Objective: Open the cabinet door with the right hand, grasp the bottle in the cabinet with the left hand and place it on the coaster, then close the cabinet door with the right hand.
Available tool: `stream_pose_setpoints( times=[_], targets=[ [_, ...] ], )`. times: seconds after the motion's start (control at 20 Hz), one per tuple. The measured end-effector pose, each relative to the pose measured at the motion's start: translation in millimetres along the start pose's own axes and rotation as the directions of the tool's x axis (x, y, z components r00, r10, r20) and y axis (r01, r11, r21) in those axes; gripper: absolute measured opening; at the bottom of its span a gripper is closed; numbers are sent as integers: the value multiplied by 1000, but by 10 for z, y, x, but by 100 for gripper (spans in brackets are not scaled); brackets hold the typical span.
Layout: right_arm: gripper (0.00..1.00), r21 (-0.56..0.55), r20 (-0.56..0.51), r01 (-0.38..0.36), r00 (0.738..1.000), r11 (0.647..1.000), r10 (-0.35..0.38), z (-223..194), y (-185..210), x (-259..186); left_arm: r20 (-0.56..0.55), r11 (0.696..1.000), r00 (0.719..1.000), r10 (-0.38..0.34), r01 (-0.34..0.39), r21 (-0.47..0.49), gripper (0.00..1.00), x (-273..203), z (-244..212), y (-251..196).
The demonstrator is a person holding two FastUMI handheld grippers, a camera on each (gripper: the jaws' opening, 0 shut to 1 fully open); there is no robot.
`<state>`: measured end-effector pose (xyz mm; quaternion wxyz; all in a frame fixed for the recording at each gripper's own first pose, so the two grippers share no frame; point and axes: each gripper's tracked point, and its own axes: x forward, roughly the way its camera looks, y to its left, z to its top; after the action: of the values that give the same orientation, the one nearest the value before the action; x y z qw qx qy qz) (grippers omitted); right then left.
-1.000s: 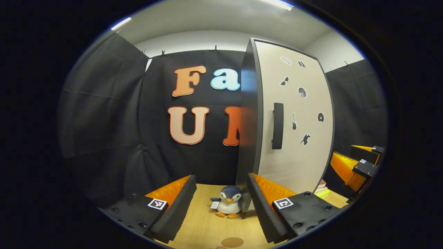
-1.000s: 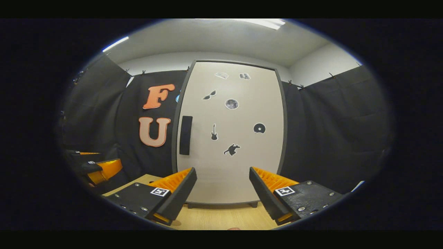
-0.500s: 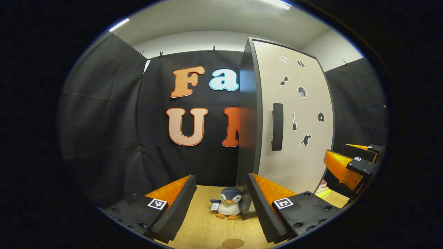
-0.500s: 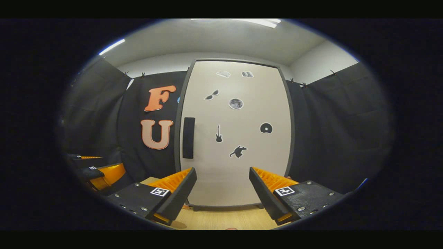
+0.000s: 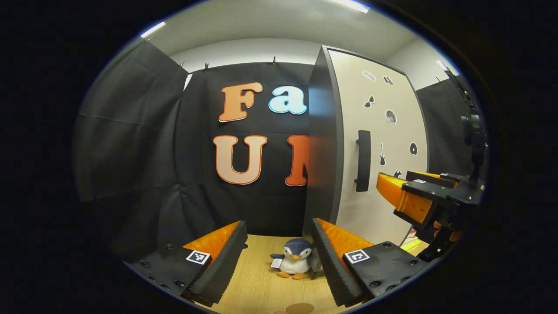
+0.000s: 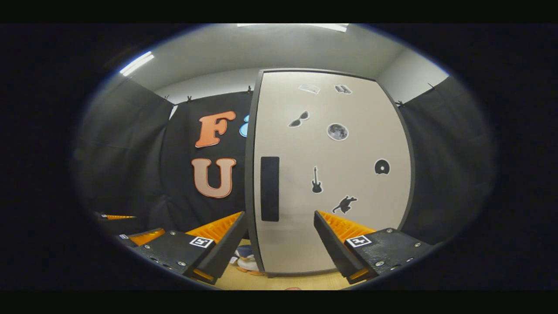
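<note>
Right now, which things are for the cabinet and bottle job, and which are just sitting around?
For the job: the closed cabinet door, its handle, the coaster, the right tool and the left tool, both open.

Just sitting around: the toy penguin, the door stickers, the books.

Tall pale cabinet door with black handle stands shut, coaster on table

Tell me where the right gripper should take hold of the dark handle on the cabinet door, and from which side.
Grip the dark vertical bar handle at mid-height, coming straight at the pale cabinet door from the front. The bar is tall, narrow and stands off the door near its left edge, so the open right gripper can probably straddle its width.
</note>
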<state>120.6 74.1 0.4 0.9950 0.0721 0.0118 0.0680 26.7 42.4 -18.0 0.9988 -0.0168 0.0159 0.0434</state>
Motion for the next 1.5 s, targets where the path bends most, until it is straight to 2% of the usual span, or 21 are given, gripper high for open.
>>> stream_pose_setpoints(
  times=[0.15,0.2,0.3,0.35,0.45,0.6,0.75,0.85,0.9,0.95,1.05,1.1,1.15,1.25,1.35,1.4,1.5],
  targets=[
    [95,16,-19,-5,1000,1000,5,-52,44,233,-6,1000,1000,-6,6,-3,99,92,-36,66],
    [95,16,-20,-1,1000,1000,1,-52,49,298,-11,1000,1000,-10,10,-6,96,119,-52,77],
    [95,7,-24,3,1000,1000,-3,-57,61,437,-23,1000,1000,-21,21,-11,99,173,-86,90],
    [95,1,-25,5,1000,1000,-5,-59,72,502,-26,1000,999,-24,24,-9,96,202,-92,101],
    [93,-2,-20,16,1000,1000,-16,-39,84,613,-21,1000,999,-29,29,-6,99,233,-89,112],
    [94,13,-24,31,999,999,-31,-40,94,760,-26,1000,999,-31,31,-1,99,298,-106,158],
    [90,9,-21,67,998,998,-67,-30,41,873,-35,999,999,-36,36,-5,96,317,-138,198],
    [82,12,-27,84,996,996,-84,-46,13,912,-42,999,998,-40,40,-5,99,336,-177,226],
    [75,26,-29,77,997,997,-76,-52,34,908,-46,999,998,-44,44,-6,96,338,-194,234],
    [72,37,-31,78,997,996,-77,-52,52,914,-50,999,998,-46,46,-7,96,347,-215,251],
    [58,48,-27,88,996,995,-87,-38,66,918,-56,999,997,-53,52,-11,96,359,-242,275],
    [43,50,-26,97,995,994,-96,-37,73,918,-59,998,997,-55,55,-13,96,359,-260,283],
    [38,46,-28,103,994,994,-101,-39,78,922,-62,998,996,-59,58,-15,96,355,-274,297],
    [36,43,-34,111,993,993,-110,-39,83,907,-70,998,995,-67,66,-21,99,358,-302,322],
    [34,46,-42,113,993,993,-111,-45,79,909,-73,997,995,-68,66,-26,96,363,-300,379],
    [31,47,-43,112,993,993,-110,-42,79,906,-72,998,995,-65,63,-26,99,366,-300,400],
    [25,42,-42,114,993,993,-112,-42,77,905,-63,998,996,-58,56,-23,96,368,-283,454]
  ],
)
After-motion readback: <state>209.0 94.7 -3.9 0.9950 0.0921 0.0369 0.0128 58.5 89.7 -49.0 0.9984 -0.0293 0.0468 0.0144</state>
